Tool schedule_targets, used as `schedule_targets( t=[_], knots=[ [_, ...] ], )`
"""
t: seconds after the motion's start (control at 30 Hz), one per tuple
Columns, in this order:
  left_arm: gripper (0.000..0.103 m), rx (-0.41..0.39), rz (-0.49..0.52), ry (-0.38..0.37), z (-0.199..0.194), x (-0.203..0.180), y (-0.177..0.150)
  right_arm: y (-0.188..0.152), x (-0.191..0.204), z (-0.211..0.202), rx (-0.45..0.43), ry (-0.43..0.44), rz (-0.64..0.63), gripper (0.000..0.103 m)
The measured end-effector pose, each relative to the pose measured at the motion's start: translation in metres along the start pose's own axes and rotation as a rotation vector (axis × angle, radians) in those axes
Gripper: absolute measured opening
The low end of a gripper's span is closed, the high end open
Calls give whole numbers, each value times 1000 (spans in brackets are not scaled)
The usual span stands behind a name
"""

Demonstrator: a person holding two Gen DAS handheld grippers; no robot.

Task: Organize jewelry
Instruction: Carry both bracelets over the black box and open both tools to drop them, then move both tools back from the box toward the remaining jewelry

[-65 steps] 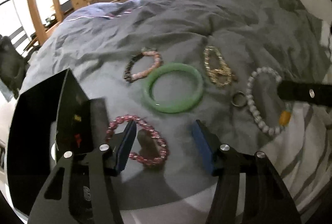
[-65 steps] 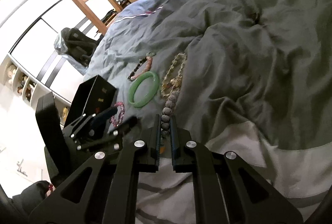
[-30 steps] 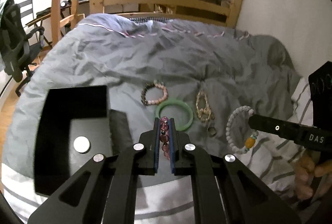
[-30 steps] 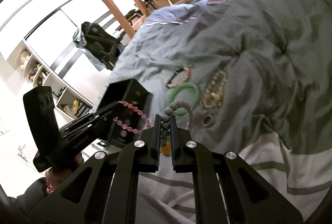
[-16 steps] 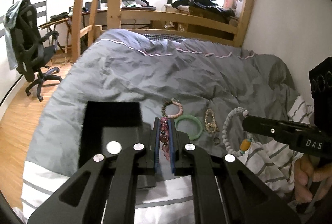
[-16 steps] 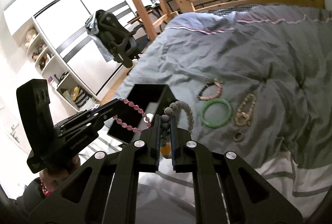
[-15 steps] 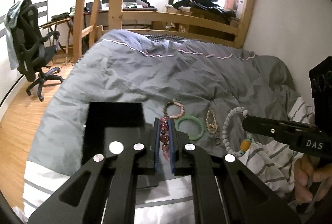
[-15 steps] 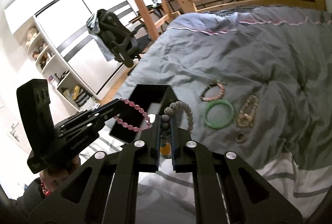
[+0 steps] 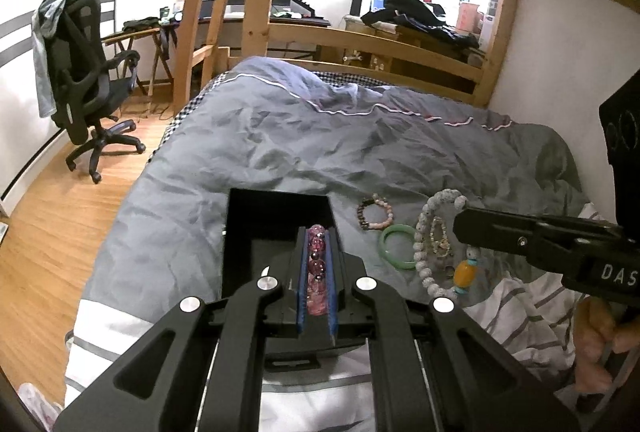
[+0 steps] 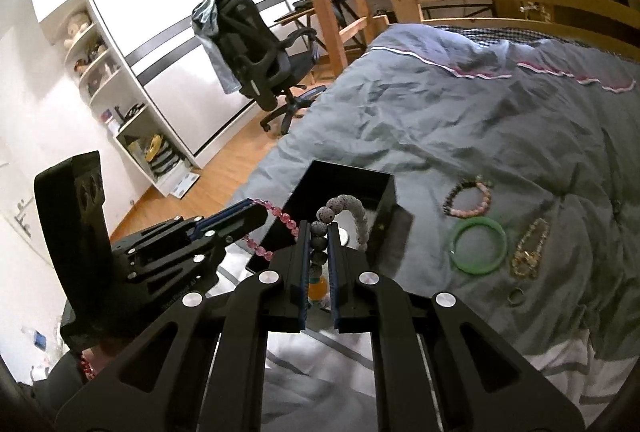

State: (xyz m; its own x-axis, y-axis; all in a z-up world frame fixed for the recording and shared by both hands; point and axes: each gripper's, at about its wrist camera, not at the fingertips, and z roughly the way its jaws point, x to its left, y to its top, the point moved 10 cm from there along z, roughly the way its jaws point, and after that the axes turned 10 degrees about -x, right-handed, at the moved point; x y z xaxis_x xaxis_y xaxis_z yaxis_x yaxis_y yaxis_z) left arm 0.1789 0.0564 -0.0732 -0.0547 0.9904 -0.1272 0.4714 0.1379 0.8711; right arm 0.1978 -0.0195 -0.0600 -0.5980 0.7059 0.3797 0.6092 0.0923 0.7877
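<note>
We are working over a grey duvet with a black open box sitting on it near the bed's edge. We are carrying two bracelets at once, both lifted off the bedding and neither dropped in yet, so we judge the task as early to midway. The left gripper is clamping its jaws narrow on the pink bead bracelet, hanging over the box. The right gripper is pinching the grey-white bead bracelet with its orange bead, also close to the box mouth. Four pieces are waiting on the duvet: green bangle, gold chain bracelet, pink-and-dark bead bracelet, small ring. We are seeing a round silver thing inside the box; cannot tell what. Writing: "DAS" in white on the right gripper's body, rest cut off. Faint print on the other gripper's side is unreadable.
</note>
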Motion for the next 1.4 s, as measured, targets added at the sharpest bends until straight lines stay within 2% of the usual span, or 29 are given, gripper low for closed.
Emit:
schedule_targets(
  t=[0.27, 0.8, 0.9, 0.97, 1.0, 1.03, 1.07, 1.1, 1.17, 1.23, 1.27, 1.3, 1.4],
  knots=[
    [7, 4, -35, 13, 2, 22, -5, -5, 21, 26, 41, 16, -46, 9],
    [7, 61, -121, -31, 25, 50, -23, -30, 25, 77, 145, 31, -61, 9],
    [8, 67, -141, -40, 27, 50, -25, -35, 23, 80, 163, 35, -53, 10],
    [10, 58, -161, -48, 26, 50, -23, -35, 20, 80, 163, 26, -46, 15],
    [18, 54, -164, -48, 25, 51, -22, -34, 19, 79, 159, 27, -42, 20],
    [32, 48, -164, -42, 23, 52, -22, -33, 18, 77, 151, 31, -34, 36],
    [39, 35, -165, -34, 21, 53, -20, -30, 17, 74, 140, 29, -27, 53],
    [53, 24, -167, -27, 19, 54, -19, -28, 15, 71, 126, 26, -22, 59],
    [61, 6, -178, -24, 15, 55, -15, -21, 11, 64, 94, 15, -14, 70],
    [80, -11, -184, -18, 12, 55, -11, -13, 1, 52, 55, -32, -21, 81],
    [85, -28, -181, -7, 9, 54, -8, -8, -4, 45, 32, -55, -27, 89],
    [93, -37, -178, 3, 7, 53, -7, -5, -9, 40, 20, -75, -32, 92],
    [96, -56, -176, -2, 2, 42, -2, 4, -25, 21, -13, -134, -59, 93]
  ],
)
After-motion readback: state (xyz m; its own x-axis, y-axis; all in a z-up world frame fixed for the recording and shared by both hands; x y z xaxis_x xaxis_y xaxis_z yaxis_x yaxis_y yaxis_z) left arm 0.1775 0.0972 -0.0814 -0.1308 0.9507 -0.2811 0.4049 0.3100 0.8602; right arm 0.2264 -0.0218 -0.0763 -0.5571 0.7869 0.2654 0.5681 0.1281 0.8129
